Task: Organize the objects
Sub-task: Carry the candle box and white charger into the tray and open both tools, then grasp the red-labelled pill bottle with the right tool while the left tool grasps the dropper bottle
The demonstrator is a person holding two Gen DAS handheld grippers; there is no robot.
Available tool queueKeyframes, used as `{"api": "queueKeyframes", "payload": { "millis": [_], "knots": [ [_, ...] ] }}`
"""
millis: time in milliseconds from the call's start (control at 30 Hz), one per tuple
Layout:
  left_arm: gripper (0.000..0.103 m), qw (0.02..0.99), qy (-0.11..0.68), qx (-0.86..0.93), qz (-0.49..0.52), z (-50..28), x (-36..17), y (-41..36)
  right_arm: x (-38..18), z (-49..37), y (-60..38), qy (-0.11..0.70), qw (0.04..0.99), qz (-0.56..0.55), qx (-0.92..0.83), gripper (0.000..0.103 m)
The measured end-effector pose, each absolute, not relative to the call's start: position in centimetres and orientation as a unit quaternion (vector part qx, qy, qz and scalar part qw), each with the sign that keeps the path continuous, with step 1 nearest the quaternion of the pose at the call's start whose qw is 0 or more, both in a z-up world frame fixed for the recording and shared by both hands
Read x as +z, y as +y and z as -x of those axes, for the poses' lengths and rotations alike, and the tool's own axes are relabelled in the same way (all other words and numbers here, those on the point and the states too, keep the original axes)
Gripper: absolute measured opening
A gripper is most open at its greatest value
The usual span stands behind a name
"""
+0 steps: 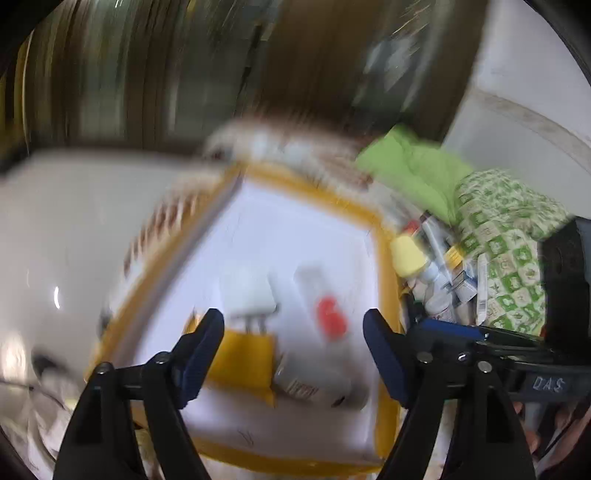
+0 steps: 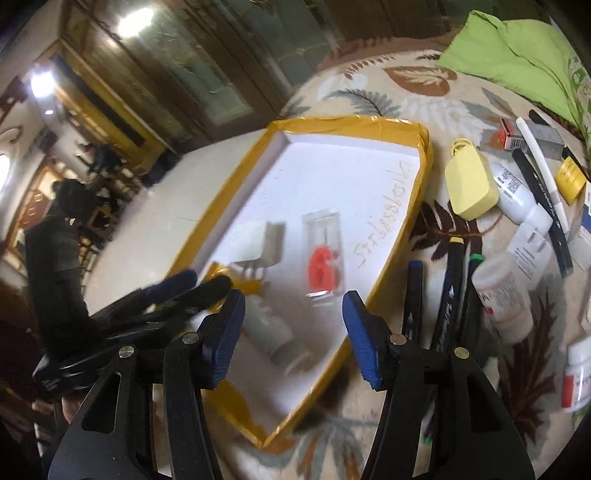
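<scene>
1. Now both tongs hang empty above the shallow white tray with yellow-taped rim: left tongs wide, right tongs partly open.
2. Inside the tray lie a white plug adapter, a clear case with red contents and a white bottle.
3. Pens, bottles and a pale yellow tag crowd the leaf-patterned counter beside it.

Motion blur is smearing the left view; ceiling lights are glaring top-left in the sharper, edge-warped right view.

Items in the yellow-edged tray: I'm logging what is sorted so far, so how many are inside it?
3. A white charger plug at the tray's left, a clear case with a red part beside it, and a grey-white bottle lying nearest the camera. Blur may hide small items.
</scene>
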State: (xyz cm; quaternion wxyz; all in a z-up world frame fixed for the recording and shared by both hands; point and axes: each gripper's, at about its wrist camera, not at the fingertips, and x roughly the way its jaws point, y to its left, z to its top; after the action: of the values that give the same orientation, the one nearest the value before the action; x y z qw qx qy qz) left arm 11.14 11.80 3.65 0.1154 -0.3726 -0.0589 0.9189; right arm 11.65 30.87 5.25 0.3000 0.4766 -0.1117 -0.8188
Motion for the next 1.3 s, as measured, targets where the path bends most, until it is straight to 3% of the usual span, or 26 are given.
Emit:
{"api": "queueKeyframes", "payload": {
  "millis": [100, 333, 733, 867, 1000, 1300],
  "knots": [
    [0.079, 0.113, -0.063, 0.890, 0.437, -10.3, 2.3, 12.4, 5.2, -13.0, 32.3, -0.100, 0.287, -0.475, -0.826, 0.055],
    [0.079, 0.106, -0.084, 0.868, 0.477, -10.6, 1.0, 12.5, 4.5, -15.1, 35.2, -0.124, 0.282, -0.486, -0.818, 0.055],
    [0.079, 0.147, -0.110, 0.870, 0.457, -14.4, 2.7, 16.0, 4.2, -16.0, 39.3, -0.115, 0.257, -0.491, -0.824, 0.055],
    [0.079, 0.157, -0.056, 0.878, 0.448, -15.2, 3.2, 18.4, 4.1, -16.3, 41.8, -0.121, 0.240, -0.492, -0.828, 0.055],
    [0.079, 0.169, -0.095, 0.886, 0.421, -16.3, 4.5, 18.1, 4.7, -16.9, 45.1, -0.128, 0.227, -0.480, -0.838, 0.055],
    [0.077, 0.230, -0.092, 0.839, 0.485, -16.7, 3.4, 25.5, 4.4, -16.9, 53.1, -0.176, 0.153, -0.452, -0.861, 0.055]
  ]
}}
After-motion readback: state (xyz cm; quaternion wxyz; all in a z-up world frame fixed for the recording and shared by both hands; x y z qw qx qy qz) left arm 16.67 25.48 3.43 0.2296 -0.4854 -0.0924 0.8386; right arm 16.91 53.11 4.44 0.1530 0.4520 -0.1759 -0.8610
